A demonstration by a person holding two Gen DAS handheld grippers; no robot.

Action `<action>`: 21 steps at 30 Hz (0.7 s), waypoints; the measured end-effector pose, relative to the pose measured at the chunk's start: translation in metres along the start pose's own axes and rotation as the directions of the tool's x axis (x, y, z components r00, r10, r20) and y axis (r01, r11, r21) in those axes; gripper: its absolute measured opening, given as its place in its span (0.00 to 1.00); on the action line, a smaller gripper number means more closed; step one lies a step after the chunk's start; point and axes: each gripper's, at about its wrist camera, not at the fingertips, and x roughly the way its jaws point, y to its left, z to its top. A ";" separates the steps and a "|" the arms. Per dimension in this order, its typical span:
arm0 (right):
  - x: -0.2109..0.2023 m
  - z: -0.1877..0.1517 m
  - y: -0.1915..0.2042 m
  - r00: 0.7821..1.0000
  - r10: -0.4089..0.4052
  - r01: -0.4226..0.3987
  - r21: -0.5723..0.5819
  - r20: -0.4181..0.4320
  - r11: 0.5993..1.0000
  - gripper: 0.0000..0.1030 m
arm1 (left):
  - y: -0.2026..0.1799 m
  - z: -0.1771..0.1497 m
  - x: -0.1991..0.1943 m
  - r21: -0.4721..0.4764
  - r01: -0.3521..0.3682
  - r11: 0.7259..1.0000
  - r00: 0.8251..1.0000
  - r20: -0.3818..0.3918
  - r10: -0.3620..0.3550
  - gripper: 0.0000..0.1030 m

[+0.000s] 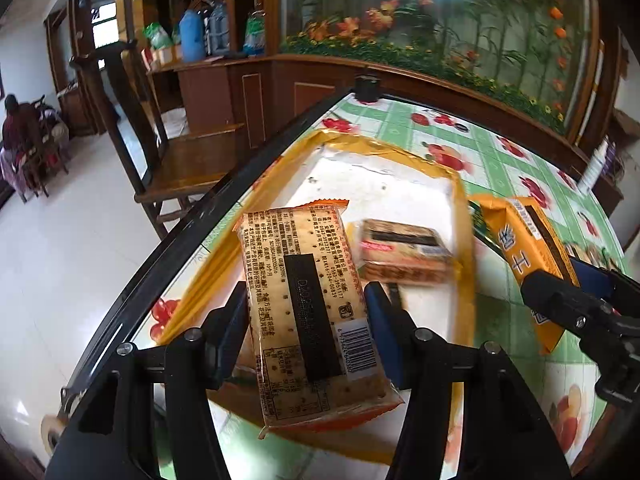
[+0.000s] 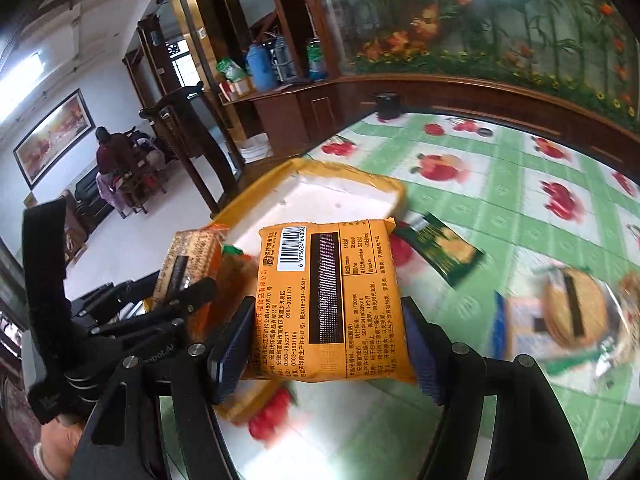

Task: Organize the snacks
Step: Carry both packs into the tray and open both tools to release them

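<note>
A: What is each hand-held gripper doing?

B: The left gripper (image 1: 306,336) is clamped on a clear cracker packet (image 1: 308,304), held above a yellow-rimmed white tray (image 1: 400,192) at the table's (image 1: 500,164) near-left corner. The right gripper (image 2: 326,344) squeezes a square orange snack pack (image 2: 332,304) just beside it, over the tray's right edge.

A: And the other snacks?

B: One brown packet (image 1: 404,252) lies inside the tray by its right rim. A dark green packet (image 2: 440,252) lies on the fruit-print tablecloth, right of the tray; a round biscuit pack (image 2: 576,308), blurred, lies further right.
</note>
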 end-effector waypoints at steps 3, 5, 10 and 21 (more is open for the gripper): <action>0.016 0.014 0.006 1.000 0.023 -0.023 0.001 -0.005 1.000 0.69 | 0.007 0.002 0.011 -0.022 0.001 1.000 1.000 -0.018 -0.001 0.54; 0.028 0.022 0.009 0.999 0.035 -0.035 0.003 -0.014 0.999 0.69 | 0.011 0.002 0.017 -0.039 0.008 0.999 0.999 -0.032 -0.009 0.54; 0.058 0.034 0.013 0.997 0.063 -0.062 0.021 -0.038 0.998 0.69 | 0.010 0.005 0.021 -0.030 0.006 1.000 1.000 -0.027 -0.007 0.54; 0.105 0.043 0.015 0.995 0.064 -0.062 0.038 -0.076 0.997 0.69 | 0.019 0.009 0.023 -0.042 0.028 0.999 0.999 -0.033 -0.029 0.58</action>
